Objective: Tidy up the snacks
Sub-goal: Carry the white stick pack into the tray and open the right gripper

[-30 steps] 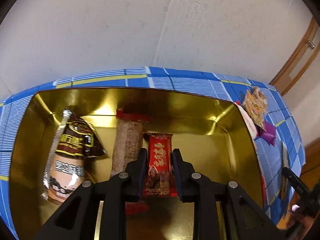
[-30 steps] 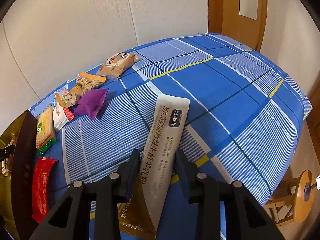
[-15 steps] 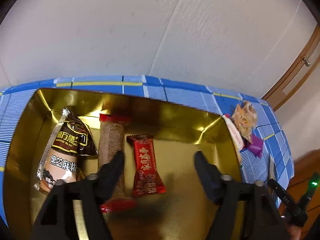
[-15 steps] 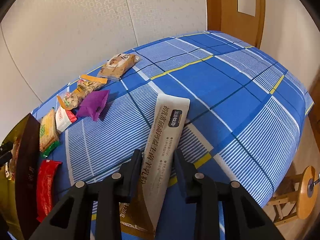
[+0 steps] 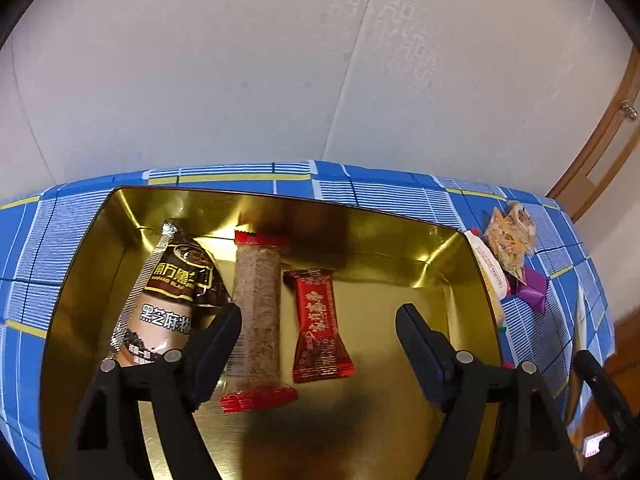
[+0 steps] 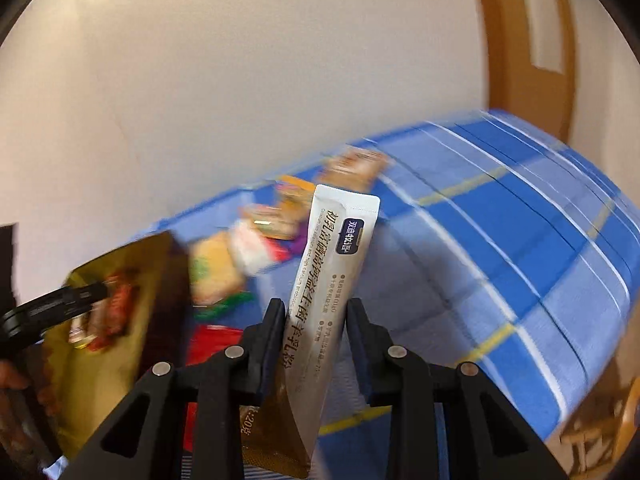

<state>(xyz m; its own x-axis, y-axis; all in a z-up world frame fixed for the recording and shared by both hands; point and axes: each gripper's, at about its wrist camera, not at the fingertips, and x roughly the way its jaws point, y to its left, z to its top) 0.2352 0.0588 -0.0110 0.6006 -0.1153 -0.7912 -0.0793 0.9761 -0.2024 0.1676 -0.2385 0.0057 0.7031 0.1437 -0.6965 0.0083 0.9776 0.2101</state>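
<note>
Right tool (image 6: 316, 322) first: you've got it clamped across the lower half of the long white sachet (image 6: 334, 280), which is off the bench, its long axis running out ahead of the fingers with the top seal tipped toward 1 o'clock. From that tool the gold tin (image 6: 120, 264) lies at about 9 o'clock, so the carry looks like a swing left, and the sachet would need turning to lie along the tin's row. The view is smeared with motion, so the loose packets between sachet and tin are hard to name.

Your left tool (image 5: 318, 326) hangs spread wide and empty over the gold tin (image 5: 96, 224). Just beyond its fingers three snacks lie side by side, each long axis pointing 12 o'clock toward the back wall: the sesame pouch (image 5: 172, 300) at 10 o'clock, the brown bar (image 5: 256, 308) beside it, the red candy wrapper (image 5: 318, 320) dead ahead. Bare gold floor at 2 o'clock looks like the slot for the sachet. Further out at 2 o'clock, past the rim, more packets (image 5: 510, 240) wait on the blue checked bench (image 5: 360, 188)
</note>
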